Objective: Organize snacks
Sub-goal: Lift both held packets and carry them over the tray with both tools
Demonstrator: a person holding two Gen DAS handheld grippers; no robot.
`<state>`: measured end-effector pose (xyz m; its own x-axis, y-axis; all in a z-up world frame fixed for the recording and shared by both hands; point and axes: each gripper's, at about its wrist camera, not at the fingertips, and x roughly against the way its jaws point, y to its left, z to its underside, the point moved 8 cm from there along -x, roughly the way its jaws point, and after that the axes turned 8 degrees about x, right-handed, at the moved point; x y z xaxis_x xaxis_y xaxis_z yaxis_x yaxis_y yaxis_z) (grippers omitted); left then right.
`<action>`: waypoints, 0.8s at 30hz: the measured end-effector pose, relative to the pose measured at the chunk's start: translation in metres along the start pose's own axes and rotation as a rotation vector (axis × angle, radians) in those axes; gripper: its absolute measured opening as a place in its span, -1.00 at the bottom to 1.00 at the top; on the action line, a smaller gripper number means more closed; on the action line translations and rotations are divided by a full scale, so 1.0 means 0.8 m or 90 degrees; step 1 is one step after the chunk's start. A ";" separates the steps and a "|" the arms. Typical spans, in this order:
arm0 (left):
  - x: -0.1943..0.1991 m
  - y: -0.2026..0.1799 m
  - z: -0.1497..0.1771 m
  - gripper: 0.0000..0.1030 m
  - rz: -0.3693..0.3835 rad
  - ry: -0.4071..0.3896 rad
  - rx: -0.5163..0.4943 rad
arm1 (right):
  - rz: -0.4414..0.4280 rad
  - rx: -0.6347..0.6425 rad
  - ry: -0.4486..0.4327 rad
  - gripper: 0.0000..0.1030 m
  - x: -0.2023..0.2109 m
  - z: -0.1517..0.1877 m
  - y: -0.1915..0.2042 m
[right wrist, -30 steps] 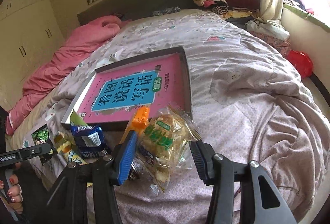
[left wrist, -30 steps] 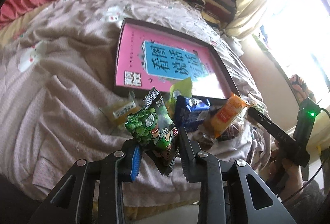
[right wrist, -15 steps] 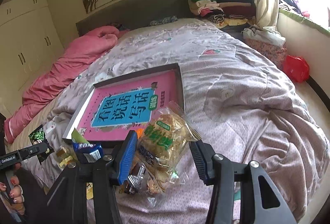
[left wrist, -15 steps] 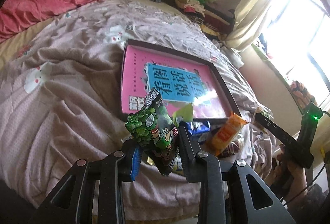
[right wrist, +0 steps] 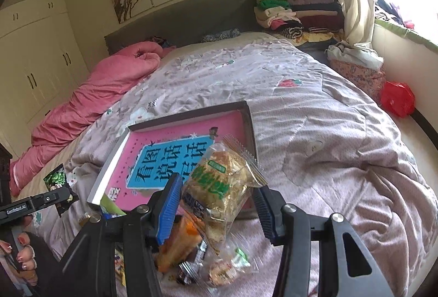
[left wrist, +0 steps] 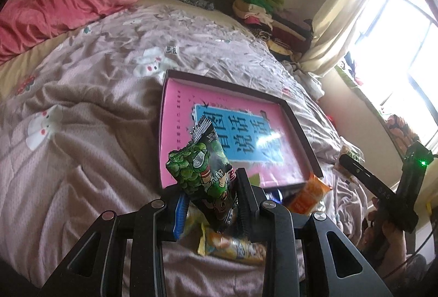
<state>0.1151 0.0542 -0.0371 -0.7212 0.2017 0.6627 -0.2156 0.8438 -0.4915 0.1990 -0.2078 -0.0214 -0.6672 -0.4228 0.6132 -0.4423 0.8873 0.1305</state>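
Since the earlier frames both tongs have come up off the snack pile and drifted toward the tray: the pink tray now lies right past each held packet, and the loose snacks have slid in under the fingers.

The step in hand looks like carrying two packets over to the tray. To do it well, keep both grips steady and travel level until each packet is past the tray's near rim, which stands up as a dark lip; a low packet tail could catch on it. Lower before letting go, so the light wrappers drop flat and do not slide on the glossy pink sheet inside. Set them side by side with room for the rest.

The left tongs are nearly together, clamped on the green pea packet, which stands upright between the pads with its crimped top above them. Below and just ahead of these tongs lie a yellow packet and an orange packet on the bed.

The right tongs stand partly apart, clamped on a clear pastry packet, puffy and tilted, its lower corner hanging past the pads. Under them sit more loose snacks. The tray's far right corner is just beyond the packet's top.
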 end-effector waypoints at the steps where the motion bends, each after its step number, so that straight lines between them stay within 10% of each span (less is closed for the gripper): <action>1: -0.002 0.000 -0.003 -0.36 0.000 -0.002 0.000 | 0.000 0.001 -0.002 0.00 -0.002 -0.002 0.002; 24: -0.075 0.006 -0.022 -0.36 -0.001 0.039 -0.061 | 0.016 -0.005 0.041 0.00 -0.071 -0.014 -0.002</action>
<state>0.1693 0.0547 -0.0691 -0.6789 0.2281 0.6980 -0.1506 0.8871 -0.4364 0.2445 -0.1830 -0.0477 -0.6377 -0.3879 0.6654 -0.4215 0.8989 0.1201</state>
